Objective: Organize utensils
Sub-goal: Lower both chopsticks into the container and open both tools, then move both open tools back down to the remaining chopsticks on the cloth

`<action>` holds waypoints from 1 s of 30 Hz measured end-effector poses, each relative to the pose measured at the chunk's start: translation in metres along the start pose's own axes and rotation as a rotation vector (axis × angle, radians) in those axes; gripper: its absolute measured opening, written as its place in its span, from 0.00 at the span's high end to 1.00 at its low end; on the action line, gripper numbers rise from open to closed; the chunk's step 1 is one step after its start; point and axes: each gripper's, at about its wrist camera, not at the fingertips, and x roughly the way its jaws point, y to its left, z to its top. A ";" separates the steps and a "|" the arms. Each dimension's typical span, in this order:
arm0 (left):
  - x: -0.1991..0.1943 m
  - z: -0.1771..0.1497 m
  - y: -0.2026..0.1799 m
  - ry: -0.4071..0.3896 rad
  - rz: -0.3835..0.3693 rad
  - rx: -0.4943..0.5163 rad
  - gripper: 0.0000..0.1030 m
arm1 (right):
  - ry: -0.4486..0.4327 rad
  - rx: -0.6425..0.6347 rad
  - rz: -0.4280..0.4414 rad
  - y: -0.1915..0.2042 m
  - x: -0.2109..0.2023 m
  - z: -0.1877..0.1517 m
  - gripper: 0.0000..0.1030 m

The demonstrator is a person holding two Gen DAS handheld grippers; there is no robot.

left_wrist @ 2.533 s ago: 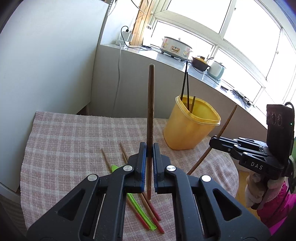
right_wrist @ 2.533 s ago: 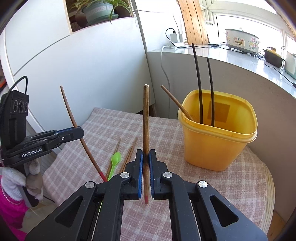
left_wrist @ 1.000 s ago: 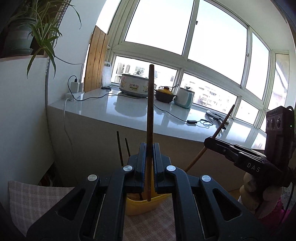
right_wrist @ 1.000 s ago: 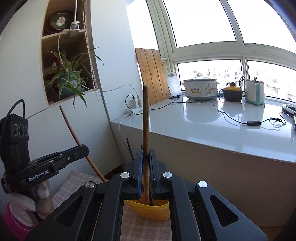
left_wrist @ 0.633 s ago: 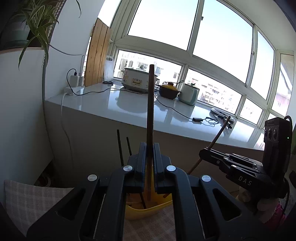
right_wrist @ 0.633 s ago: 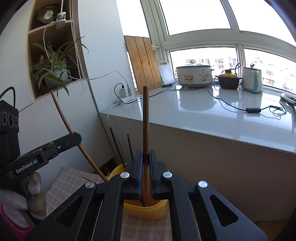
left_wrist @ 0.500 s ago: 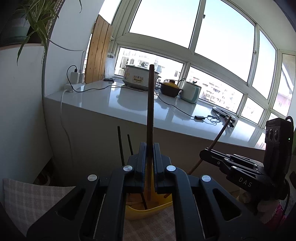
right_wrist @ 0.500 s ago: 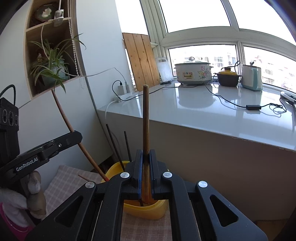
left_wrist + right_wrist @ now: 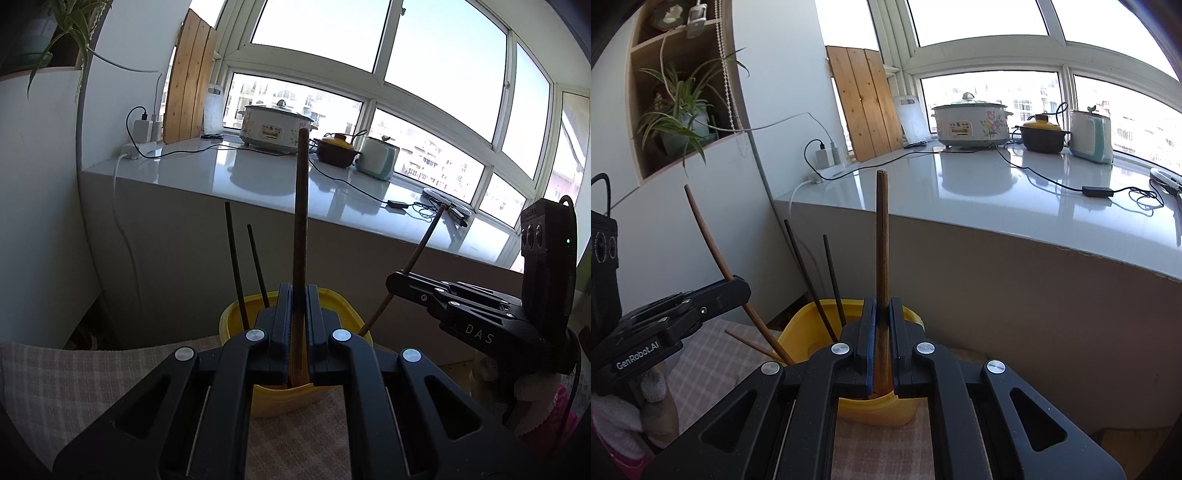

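A: Two grippers, each pinching one brown wooden chopstick. What sits at the far left?

B: A spider plant (image 9: 679,110) in a wall niche, then a white charger plug (image 9: 823,157) on the sill, with wooden planks (image 9: 864,103) leaning beside it.

A: And the left gripper (image 9: 294,325)?

B: Its fingers press on a brown chopstick (image 9: 300,236) that stands upright between them, its lower end over the yellow container (image 9: 229,325). In the right wrist view that same gripper (image 9: 733,291) shows at the left, its stick (image 9: 713,247) slanting down into the container's mouth.

A: What is already inside the container?

B: Two dark chopsticks (image 9: 236,273) lean on its far left rim. Another brown stick (image 9: 750,345) pokes out low over the near left rim.

A: The right gripper (image 9: 882,328)?

B: Its fingers are clamped on a second brown chopstick (image 9: 881,236), also upright, its lower end dipping inside the yellow container (image 9: 798,328). From the left wrist view this gripper (image 9: 397,280) is at the right, close beside the container.

A: Where does the container stand?

B: On a checked cloth (image 9: 92,376). Farther right on the sill are a white slow cooker (image 9: 969,120), a dark clay pot (image 9: 1043,136) and a pale green kettle (image 9: 1091,134).
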 end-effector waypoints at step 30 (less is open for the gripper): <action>-0.018 -0.026 0.004 0.045 -0.024 -0.051 0.79 | 0.052 -0.018 -0.033 0.005 0.004 -0.021 0.92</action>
